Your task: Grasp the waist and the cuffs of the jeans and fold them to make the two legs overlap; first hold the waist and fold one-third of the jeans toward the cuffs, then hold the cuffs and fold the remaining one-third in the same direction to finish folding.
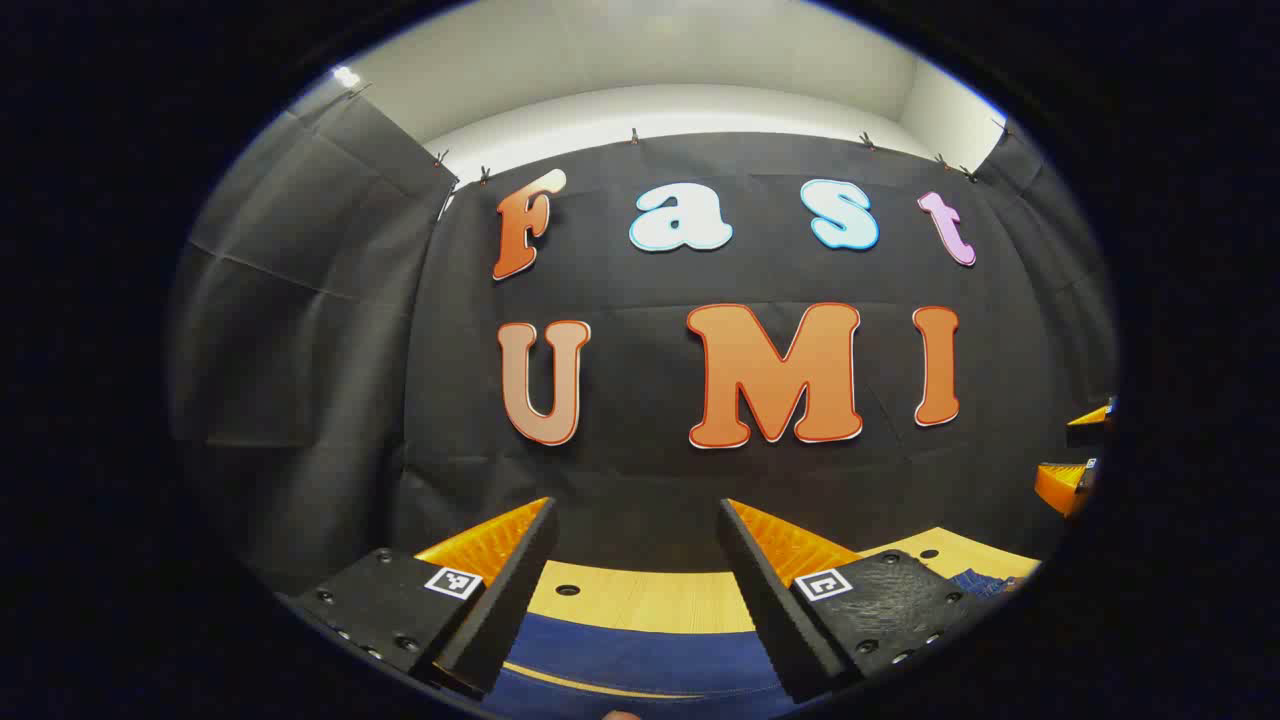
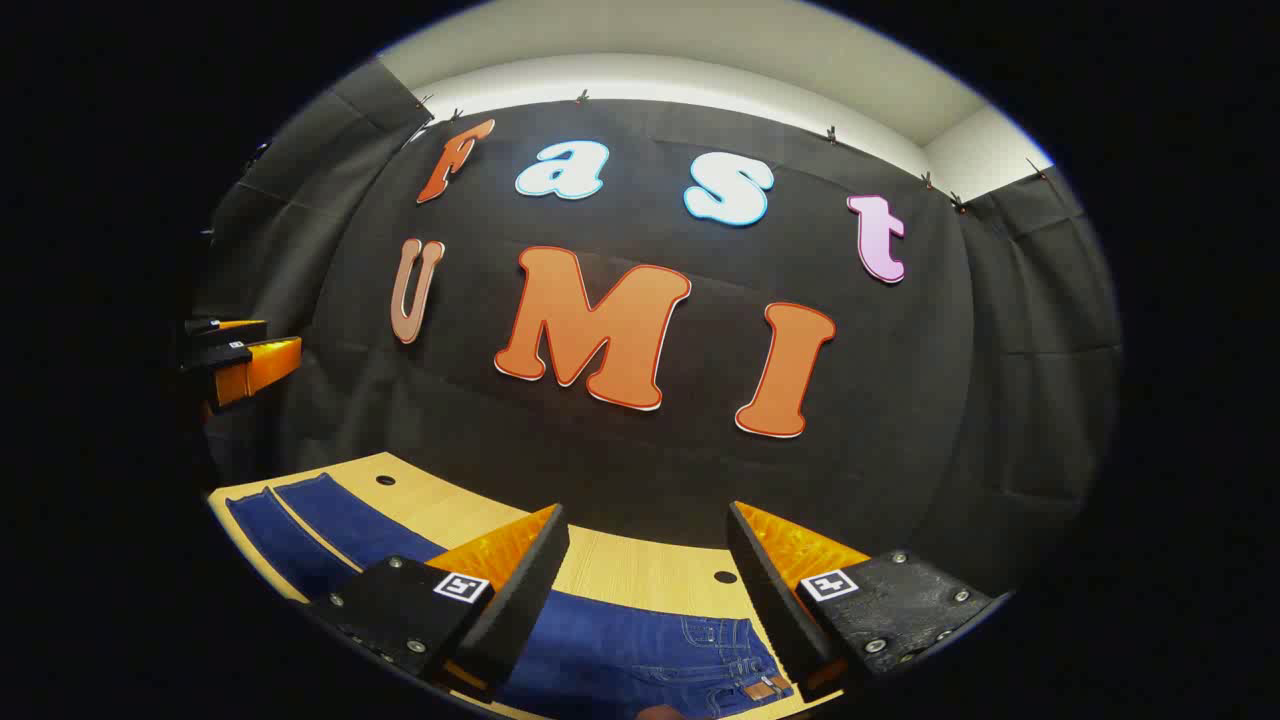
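Left gripper (image 1: pixel 635 520): your two fingers are apart, holding nothing.
Right gripper (image 2: pixel 648 525): fingers apart too, empty.

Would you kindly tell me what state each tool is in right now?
Left tool: open, holding nothing, above the jeans.
Right tool: open, holding nothing, above the waist.

Cloth-walled booth around a pale wooden table

Black cloth (image 1: pixel 320 330) hangs clipped along its top edge on the back and side walls; above it a white wall (image 1: pixel 660 60) is brightly lit, and the table (image 2: pixel 640 565) has small round holes.
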Tool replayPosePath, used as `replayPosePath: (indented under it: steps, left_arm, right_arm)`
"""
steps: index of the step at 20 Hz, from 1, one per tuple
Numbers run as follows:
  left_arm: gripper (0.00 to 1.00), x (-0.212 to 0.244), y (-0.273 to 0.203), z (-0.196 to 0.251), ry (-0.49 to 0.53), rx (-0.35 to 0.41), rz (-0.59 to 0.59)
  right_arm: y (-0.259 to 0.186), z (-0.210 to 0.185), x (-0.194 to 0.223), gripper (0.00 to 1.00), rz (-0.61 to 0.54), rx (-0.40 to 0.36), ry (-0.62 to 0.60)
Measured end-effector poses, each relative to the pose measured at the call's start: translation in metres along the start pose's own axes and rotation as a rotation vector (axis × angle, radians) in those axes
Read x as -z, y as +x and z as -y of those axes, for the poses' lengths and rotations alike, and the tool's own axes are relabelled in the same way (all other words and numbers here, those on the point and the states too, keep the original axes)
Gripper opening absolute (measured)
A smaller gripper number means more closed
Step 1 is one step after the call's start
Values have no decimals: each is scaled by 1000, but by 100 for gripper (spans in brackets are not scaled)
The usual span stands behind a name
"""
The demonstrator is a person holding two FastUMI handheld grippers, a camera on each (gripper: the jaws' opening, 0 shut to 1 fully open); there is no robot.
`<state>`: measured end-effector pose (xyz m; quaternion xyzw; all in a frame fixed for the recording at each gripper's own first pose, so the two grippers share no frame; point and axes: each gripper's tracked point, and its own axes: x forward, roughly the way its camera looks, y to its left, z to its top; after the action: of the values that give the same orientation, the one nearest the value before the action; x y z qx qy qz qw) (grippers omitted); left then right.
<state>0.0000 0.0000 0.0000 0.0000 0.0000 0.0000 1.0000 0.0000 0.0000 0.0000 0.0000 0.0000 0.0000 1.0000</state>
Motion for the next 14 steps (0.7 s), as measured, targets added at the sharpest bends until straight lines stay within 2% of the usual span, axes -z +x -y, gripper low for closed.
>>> replayPosePath:
  steps: [4,8,14]
  left_arm:
    - [96,0,8,-9,8,-13,21]
    - [96,11,21,-16,-12,40,-5]
    - [97,12,37,-35,-31,72,3]
  right_arm:
    - [6,1,4,97,-12,5,-23]
    - [8,-4,3,97,-36,64,-38]
    - [8,-34,-3,97,-45,69,-46]
